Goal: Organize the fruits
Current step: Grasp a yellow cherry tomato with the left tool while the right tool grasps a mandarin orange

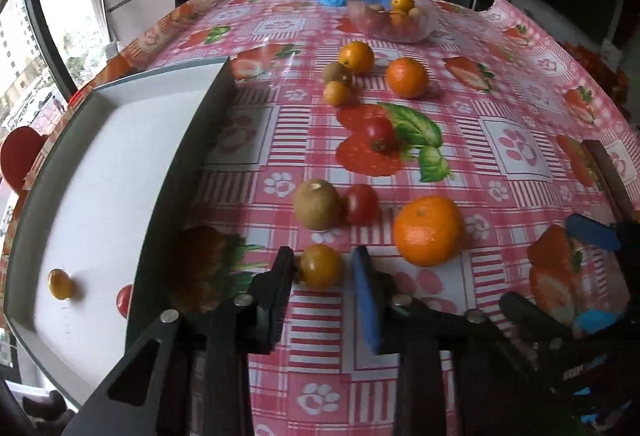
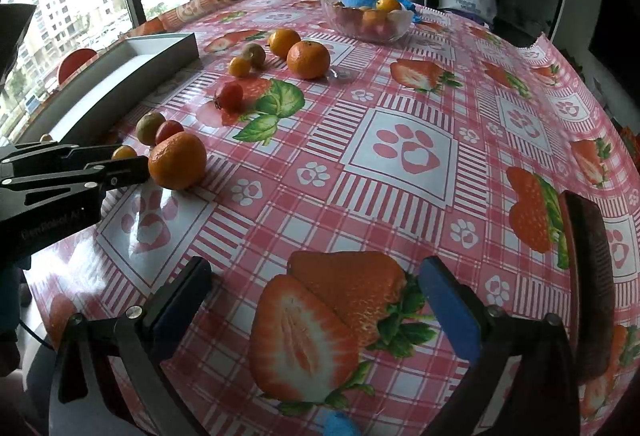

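Lettering on left gripper point(image 2: 124, 168) perhaps reads "GenRobot AI".

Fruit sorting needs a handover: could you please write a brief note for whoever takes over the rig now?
Left hand-held gripper: open, straddling a small yellow tomato, not yet clamped.
Right hand-held gripper: open, empty, over bare tablecloth.
Done: a yellow tomato and a red one lie in the white tray.
Left: near orange, kiwi, red tomato, lone tomato, and the far cluster by the glass bowl.
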The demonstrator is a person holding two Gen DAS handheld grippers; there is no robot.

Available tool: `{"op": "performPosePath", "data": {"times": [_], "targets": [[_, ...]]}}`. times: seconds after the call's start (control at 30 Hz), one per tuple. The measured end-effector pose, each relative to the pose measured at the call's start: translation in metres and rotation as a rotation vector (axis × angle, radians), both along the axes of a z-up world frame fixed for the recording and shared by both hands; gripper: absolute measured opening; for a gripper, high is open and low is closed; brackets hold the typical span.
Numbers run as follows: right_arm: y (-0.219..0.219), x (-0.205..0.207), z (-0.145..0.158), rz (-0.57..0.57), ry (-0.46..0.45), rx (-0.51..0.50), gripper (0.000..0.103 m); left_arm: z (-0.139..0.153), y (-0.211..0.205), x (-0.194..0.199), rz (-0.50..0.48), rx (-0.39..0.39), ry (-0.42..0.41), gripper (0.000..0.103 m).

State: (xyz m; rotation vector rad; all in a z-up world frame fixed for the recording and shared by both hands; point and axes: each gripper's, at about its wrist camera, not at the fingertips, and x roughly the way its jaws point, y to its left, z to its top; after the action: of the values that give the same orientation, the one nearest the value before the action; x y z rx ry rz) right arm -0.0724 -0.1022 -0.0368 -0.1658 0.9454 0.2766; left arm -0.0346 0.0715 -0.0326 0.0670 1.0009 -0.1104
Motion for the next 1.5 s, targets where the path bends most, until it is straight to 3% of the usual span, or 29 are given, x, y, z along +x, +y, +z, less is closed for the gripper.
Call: {"op": "performPosePath", "data": {"times": [0.1,0.43,0.63,0.97,1.13,1.23,1.3,1.37,1.5], "targets": [[0.0,0.001,0.0,0.002,0.008,-0.003,0.103,0.0,0.002,-0.002,-0.005,-0.012,-0.006,0.024],[0.02,0.007,0.002,0.023,0.03,-0.029,0.103,-0.001,0.017,-0.024,0.011,-0.004,-0.006,0.024],[0.047,0.013,0.001,0.098,0.056,0.007,0.103,-0.001,0.024,-0.044,0.022,-0.004,-0.016,0.024],[0.072,0.04,0.003,0.106,0.082,0.078,0.101,-0.001,0.03,-0.05,0.04,-0.016,-0.023,0.024],[0.085,0.048,0.006,0.113,0.085,0.079,0.087,-0.001,0.031,-0.052,0.04,-0.013,-0.025,0.024],[0.09,0.049,0.008,0.12,0.081,0.083,0.07,-0.001,0.032,-0.052,0.042,-0.016,-0.023,0.024],[0.09,0.049,0.009,0.126,0.079,0.094,0.052,-0.001,0.031,-0.052,0.042,-0.014,-0.023,0.024],[0.087,0.049,0.009,0.127,0.081,0.11,0.041,-0.001,0.03,-0.052,0.041,-0.01,-0.024,0.024],[0.071,0.05,0.01,0.114,0.116,0.208,0.041,-0.001,0.031,-0.052,0.041,-0.01,-0.025,0.024]]}}
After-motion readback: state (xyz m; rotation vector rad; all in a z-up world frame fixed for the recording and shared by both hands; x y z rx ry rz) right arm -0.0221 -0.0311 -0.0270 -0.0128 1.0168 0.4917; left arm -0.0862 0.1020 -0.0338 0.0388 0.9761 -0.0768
